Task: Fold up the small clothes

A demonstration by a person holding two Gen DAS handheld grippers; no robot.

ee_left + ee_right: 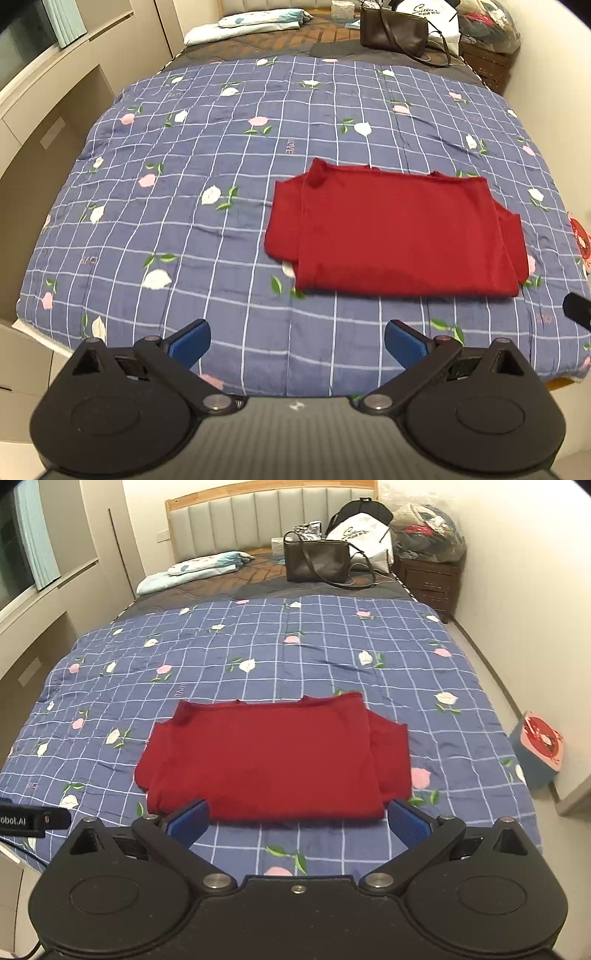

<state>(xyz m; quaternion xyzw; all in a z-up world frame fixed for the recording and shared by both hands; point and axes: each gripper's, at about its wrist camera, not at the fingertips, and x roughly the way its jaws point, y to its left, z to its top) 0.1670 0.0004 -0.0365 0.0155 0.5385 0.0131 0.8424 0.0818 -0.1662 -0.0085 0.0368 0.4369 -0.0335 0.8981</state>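
Observation:
A red garment (395, 232) lies folded into a flat rectangle on the blue checked floral quilt (207, 155); its side parts are tucked under. In the left wrist view my left gripper (297, 343) is open above the quilt, in front of and to the left of the garment, apart from it. The right wrist view shows the same red garment (273, 757) just ahead of my right gripper (298, 821), which is open with its blue fingertips (408, 823) near the garment's front edge and nothing between them. Part of the right gripper shows at the left wrist view's right edge.
A brown handbag (317, 563), a white bag (364, 535) and folded pale bedding (199, 570) lie near the headboard. A wooden nightstand (428, 579) with a stuffed plastic bag stands at the far right. A small blue box (537, 749) sits on the floor right of the bed. Cabinets (48, 122) line the left.

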